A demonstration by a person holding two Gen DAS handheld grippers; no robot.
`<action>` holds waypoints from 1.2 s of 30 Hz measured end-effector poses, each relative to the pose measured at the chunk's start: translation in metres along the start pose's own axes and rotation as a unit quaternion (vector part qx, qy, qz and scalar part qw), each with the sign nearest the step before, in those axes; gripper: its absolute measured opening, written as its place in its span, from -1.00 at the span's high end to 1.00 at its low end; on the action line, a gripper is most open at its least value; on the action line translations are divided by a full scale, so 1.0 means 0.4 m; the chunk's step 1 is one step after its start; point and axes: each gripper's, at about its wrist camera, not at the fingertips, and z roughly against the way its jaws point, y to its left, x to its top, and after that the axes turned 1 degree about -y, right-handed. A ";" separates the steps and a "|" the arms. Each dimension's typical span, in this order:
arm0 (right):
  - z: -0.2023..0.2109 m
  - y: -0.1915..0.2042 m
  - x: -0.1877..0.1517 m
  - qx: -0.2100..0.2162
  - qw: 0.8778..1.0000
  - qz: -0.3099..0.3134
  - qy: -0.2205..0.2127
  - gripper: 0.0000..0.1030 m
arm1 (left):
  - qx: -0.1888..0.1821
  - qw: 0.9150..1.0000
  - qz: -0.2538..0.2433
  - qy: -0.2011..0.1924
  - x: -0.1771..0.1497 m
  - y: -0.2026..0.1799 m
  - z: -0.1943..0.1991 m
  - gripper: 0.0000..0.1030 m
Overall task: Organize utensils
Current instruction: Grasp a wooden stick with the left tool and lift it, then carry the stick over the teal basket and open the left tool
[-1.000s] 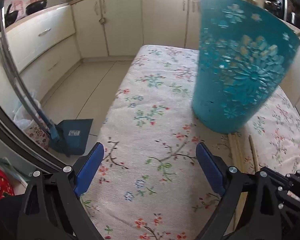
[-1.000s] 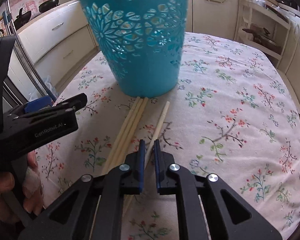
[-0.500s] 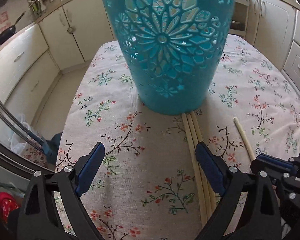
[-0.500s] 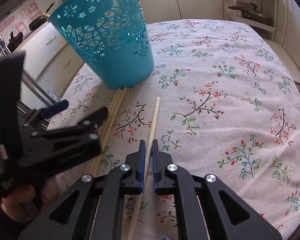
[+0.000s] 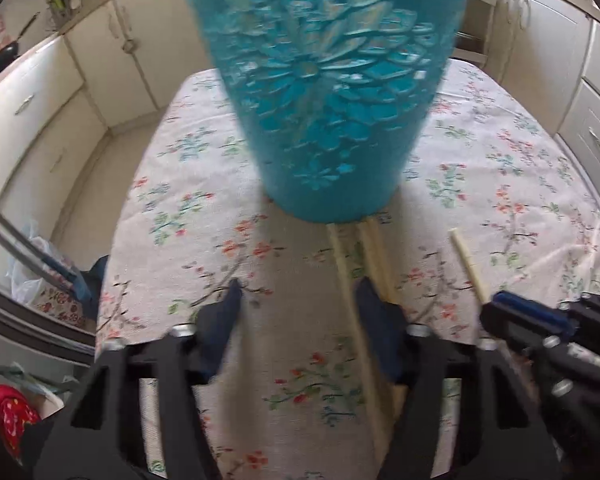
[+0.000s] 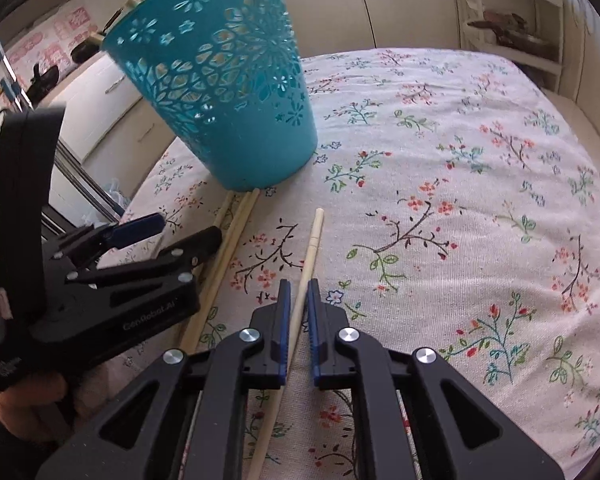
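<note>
Teal plastic is filling my left view: the basket (image 6: 216, 80) is standing on the floral cloth (image 6: 460, 200), and I am seeing no chopstick over its rim from here, though its inside is hidden, so I am judging the sorting as barely begun. All the sticks I can find are lying on the cloth. My right gripper (image 6: 296, 308) is sitting with its jaws narrow around the lone chopstick (image 6: 314, 236), which runs up between the pads; they look pressed to it, and I am treating it as gripped but not lifted. My left gripper (image 5: 296, 300) is closing, half-wide, over the bundle (image 6: 236, 220) whose far ends are touching the basket's foot; one stick lies just inside its right pad, not yet pinched. I am counting one basket, one lone chopstick, and probably three in the bundle, since blur and the left gripper are covering part of it. Lifting and dropping every stick into the basket is left.
</note>
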 end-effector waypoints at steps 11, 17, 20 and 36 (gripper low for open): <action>-0.008 -0.031 0.013 0.010 1.000 -0.020 0.008 0.84 | -0.040 0.999 -0.012 0.022 0.005 -0.007 0.028 0.91; -0.016 -0.058 0.020 0.023 0.999 -0.044 0.003 0.85 | -0.044 0.999 -0.024 0.002 -0.017 0.023 0.106 0.91; -0.022 -0.055 0.023 0.022 0.999 -0.045 -0.001 0.86 | -0.037 0.999 -0.034 -0.010 -0.021 0.035 0.140 0.91; -0.020 -0.054 0.022 0.025 0.999 -0.043 -0.006 0.86 | -0.152 0.984 -0.010 -0.091 0.038 0.068 0.376 0.91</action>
